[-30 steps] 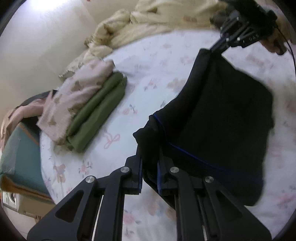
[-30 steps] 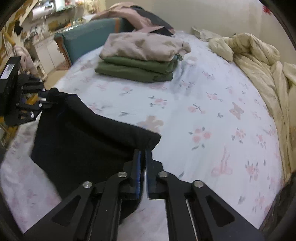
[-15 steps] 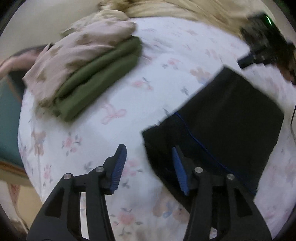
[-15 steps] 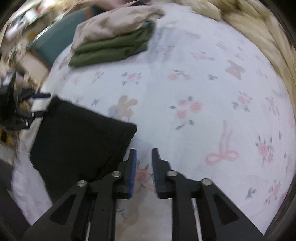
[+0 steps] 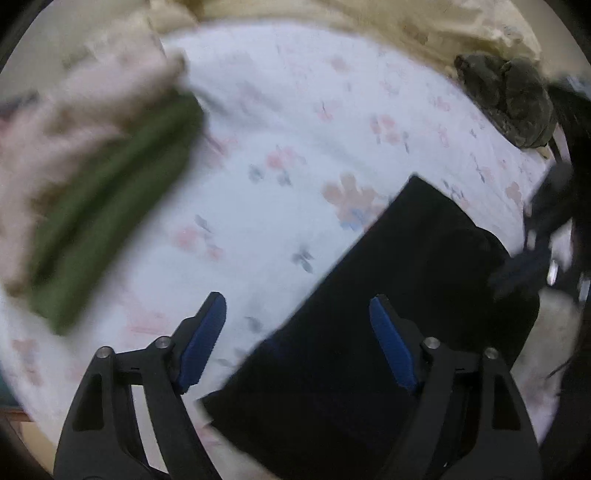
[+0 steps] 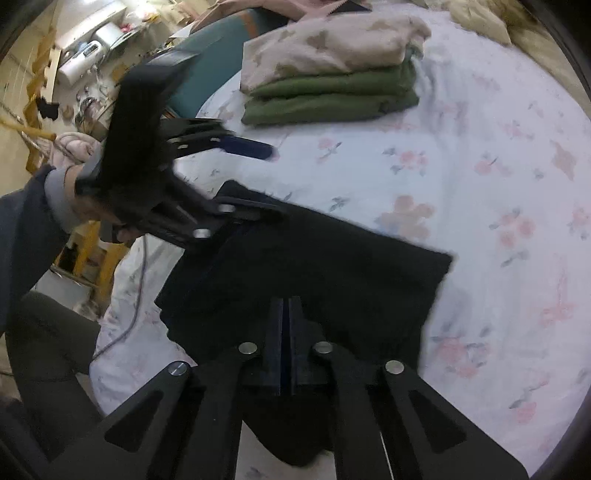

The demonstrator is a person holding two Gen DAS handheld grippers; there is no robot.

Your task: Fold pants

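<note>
Bare floral sheet (image 6: 461, 155) lies open between my black pants (image 6: 314, 266) and the stack of folded clothes (image 6: 332, 74). The rumpled cream duvet (image 5: 406, 26) blocks the bed's far edge.

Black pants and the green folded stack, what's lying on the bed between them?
Nothing: only bare floral sheet separates the pants from the stack, clearest in the right wrist view.

A floral bedsheet (image 6: 480, 184) fills most of the frame; a teal chair (image 6: 210, 70) and cluttered shelves (image 6: 85, 55) are seen upper left.
</note>
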